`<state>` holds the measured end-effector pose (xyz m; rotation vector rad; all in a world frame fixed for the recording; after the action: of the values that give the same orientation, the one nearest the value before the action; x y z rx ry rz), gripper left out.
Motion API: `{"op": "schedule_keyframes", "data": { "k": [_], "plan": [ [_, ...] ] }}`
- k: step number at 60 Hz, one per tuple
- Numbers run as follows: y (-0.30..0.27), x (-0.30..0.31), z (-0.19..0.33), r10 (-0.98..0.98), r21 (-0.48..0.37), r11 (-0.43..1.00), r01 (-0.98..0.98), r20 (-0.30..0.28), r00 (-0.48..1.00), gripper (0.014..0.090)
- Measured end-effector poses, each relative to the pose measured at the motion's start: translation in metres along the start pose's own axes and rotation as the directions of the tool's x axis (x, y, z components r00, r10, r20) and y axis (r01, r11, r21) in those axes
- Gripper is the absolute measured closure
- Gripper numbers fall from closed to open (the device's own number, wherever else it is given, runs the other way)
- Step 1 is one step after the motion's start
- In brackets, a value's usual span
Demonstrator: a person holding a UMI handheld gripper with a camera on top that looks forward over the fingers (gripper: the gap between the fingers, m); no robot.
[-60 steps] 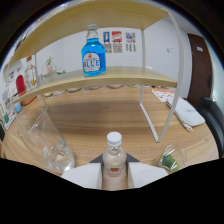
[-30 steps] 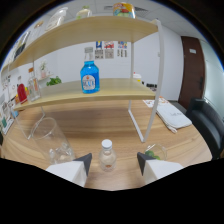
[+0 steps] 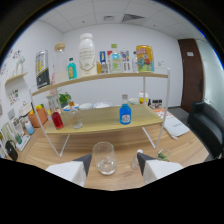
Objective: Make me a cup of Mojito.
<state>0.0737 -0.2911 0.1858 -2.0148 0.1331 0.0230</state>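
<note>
Fingers of the gripper [image 3: 114, 163] stood apart in the gripper view, with an empty glass [image 3: 104, 158] resting on the table [image 3: 60, 146] between them. A second earlier a small bottle had sat there instead; the view had since swung to the glass, suggesting the pour came next. The blue bottle [image 3: 125, 114] waited on the shelf [image 3: 100, 120] beyond.

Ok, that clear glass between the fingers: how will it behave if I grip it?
The glass looks thin-walled and see-through, so probably fragile; squeeze gently. Its smooth rounded sides may slip against the gripper fingers. It appears nearly empty, so likely light and easy to tip or slide on the wooden table.
</note>
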Motion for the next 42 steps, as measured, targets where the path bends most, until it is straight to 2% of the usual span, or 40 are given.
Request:
{"op": "schedule_keyframes", "data": {
  "k": [10,15,26,42],
  "plan": [
    [0.013,-0.034,-0.004,-0.011,-0.031,0.999,0.011,0.008,1.0,0.0195],
    [0.003,-0.052,-0.009,-0.018,-0.018,1.0,0.018,0.018,1.0,0.0195],
    [-0.05,-0.108,-0.032,-0.067,0.065,0.996,0.063,0.057,0.996,0.0193],
    [-0.154,-0.2,-0.057,-0.08,0.219,0.975,0.046,0.147,0.986,0.0195]
  ]
}}
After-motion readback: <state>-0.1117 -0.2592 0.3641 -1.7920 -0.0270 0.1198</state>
